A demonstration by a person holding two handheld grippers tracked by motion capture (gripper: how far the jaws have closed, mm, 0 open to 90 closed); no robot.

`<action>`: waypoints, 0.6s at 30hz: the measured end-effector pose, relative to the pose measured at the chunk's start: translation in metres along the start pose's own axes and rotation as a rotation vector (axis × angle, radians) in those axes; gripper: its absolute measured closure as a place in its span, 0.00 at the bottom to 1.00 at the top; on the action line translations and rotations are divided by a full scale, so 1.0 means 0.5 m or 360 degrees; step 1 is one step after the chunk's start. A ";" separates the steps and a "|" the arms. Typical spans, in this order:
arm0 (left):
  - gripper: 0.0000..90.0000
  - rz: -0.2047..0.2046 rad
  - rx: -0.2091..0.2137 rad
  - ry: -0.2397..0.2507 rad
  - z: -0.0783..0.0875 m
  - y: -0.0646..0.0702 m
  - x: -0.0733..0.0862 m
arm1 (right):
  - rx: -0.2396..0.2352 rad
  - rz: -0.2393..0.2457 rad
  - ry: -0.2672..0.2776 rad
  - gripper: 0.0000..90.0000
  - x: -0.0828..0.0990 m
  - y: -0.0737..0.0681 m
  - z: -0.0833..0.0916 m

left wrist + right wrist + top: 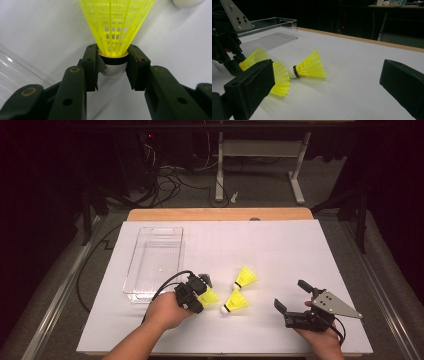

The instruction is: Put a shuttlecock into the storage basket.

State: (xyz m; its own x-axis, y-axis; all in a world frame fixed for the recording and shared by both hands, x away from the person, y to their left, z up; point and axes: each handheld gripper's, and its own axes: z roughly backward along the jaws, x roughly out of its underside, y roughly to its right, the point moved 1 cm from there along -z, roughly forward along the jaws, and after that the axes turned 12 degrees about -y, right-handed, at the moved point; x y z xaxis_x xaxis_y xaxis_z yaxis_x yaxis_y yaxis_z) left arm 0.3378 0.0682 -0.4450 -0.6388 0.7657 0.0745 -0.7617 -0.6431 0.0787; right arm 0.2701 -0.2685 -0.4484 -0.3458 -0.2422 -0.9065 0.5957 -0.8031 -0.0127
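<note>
Three yellow shuttlecocks with white cork tips are on the white table. My left gripper (pixel 201 294) is shut on the cork of the left shuttlecock (pixel 209 296); in the left gripper view its jaws clamp the black-banded cork (pixel 113 65), with the mesh skirt pointing away. A second shuttlecock (pixel 245 277) lies farther back, and a third (pixel 235 302) lies just right of the held one. My right gripper (pixel 290 294) stands wide open with nothing in it, to the right of the shuttlecocks. In the right gripper view two loose shuttlecocks (pixel 310 66) (pixel 280 78) lie ahead of it.
A clear plastic tray (pixel 135 265) with nothing in it stands at the left of the table, just behind my left hand; its wall (pixel 272 25) shows in the right gripper view. Bare white table surface (pixel 280 245) stretches back and right. Beyond the table are cables and a desk frame.
</note>
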 end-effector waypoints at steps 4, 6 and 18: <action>0.72 0.0006 0.0046 0.0037 0.010 -0.003 0.003 | 0.0002 0.0002 -0.0003 0.01 0.000 0.000 0.000; 0.72 0.0010 0.0077 0.0053 0.017 -0.003 0.006 | 0.0001 0.0004 0.0001 0.01 0.000 -0.001 0.000; 0.72 0.0013 0.0141 0.0072 0.043 -0.008 0.028 | 0.0007 0.0002 -0.0001 0.01 0.000 -0.001 0.000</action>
State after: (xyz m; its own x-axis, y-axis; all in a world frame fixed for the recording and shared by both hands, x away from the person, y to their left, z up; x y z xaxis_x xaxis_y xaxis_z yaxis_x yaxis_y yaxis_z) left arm 0.3342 0.0813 -0.4229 -0.6508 0.7586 0.0305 -0.7451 -0.6459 0.1661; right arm 0.2697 -0.2682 -0.4484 -0.3459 -0.2435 -0.9061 0.5931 -0.8051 -0.0101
